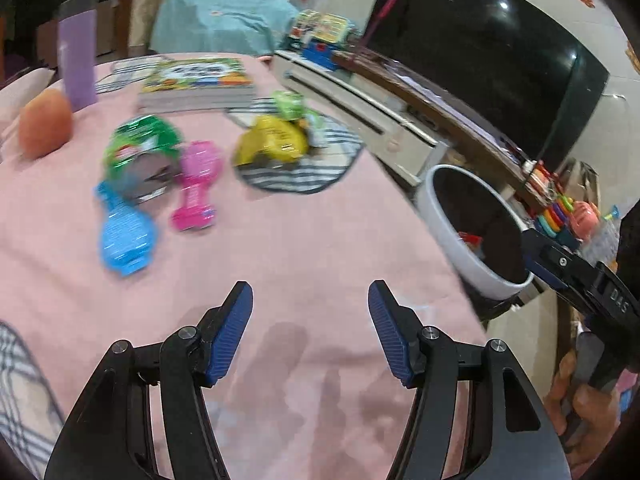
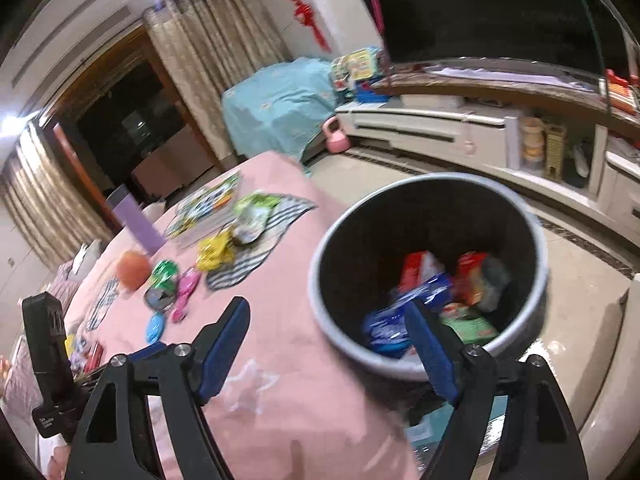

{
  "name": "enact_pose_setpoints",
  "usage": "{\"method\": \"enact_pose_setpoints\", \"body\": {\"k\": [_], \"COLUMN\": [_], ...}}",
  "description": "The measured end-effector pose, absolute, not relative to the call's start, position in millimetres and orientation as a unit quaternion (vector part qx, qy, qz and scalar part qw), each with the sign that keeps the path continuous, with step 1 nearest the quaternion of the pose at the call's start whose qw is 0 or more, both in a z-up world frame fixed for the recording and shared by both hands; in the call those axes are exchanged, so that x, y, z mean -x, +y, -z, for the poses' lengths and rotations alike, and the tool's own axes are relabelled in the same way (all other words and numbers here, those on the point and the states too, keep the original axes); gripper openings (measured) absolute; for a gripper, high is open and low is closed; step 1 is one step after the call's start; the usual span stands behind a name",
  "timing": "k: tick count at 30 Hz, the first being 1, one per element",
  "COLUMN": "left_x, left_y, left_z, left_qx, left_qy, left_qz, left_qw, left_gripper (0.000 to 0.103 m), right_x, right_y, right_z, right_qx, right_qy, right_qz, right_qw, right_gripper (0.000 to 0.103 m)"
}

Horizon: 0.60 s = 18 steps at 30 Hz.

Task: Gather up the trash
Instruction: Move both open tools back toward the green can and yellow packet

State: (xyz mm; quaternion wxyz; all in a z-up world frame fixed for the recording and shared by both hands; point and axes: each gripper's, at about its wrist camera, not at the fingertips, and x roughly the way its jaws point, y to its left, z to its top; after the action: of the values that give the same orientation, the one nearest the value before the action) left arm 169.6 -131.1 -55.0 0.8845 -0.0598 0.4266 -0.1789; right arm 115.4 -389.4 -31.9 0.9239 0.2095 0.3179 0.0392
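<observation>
Blue-padded left tongs (image 1: 310,330) stand apart over bare pink cloth on the bench (image 1: 280,248), with nothing between the pads. Right tongs (image 2: 328,346) also stand wide and empty, one pad over the cloth and the other over the near rim of the waste bin (image 2: 520,344), which sits just beside the bench edge and already holds red, blue and green packets.

Farther out on the bench lies the remaining trash: a green foil wrapper (image 1: 140,148), a pink packet (image 1: 198,184) and a blue packet (image 1: 126,232) close together, then a yellow wrapper (image 1: 272,140) resting on a striped cloth (image 1: 304,172). Behind these stand an orange fruit (image 1: 44,124), a purple bottle (image 1: 78,68) and a stack of books (image 1: 196,84), which look like keepers.

Judging from this, the risks are a thin packet sliding from the pads, the striped cloth being pinched along with the yellow wrapper, or a reach knocking over the bottle.
</observation>
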Motion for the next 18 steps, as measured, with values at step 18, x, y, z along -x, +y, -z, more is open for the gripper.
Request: {"method": "enact_pose_setpoints", "body": {"k": [18], "left_x": [-178], "left_y": [-34], "left_z": [70], "left_qx": [0.117], "left_qy": [0.431], "left_qz": [0.114], "left_qw": [0.887], "left_gripper": [0.061], "right_x": [-152], "right_y": [-283], "right_z": [53], "right_qx": [-0.176], "right_qy": [0.37], "right_qz": [-0.115], "right_qw": [0.905], "right_gripper": [0.085]}}
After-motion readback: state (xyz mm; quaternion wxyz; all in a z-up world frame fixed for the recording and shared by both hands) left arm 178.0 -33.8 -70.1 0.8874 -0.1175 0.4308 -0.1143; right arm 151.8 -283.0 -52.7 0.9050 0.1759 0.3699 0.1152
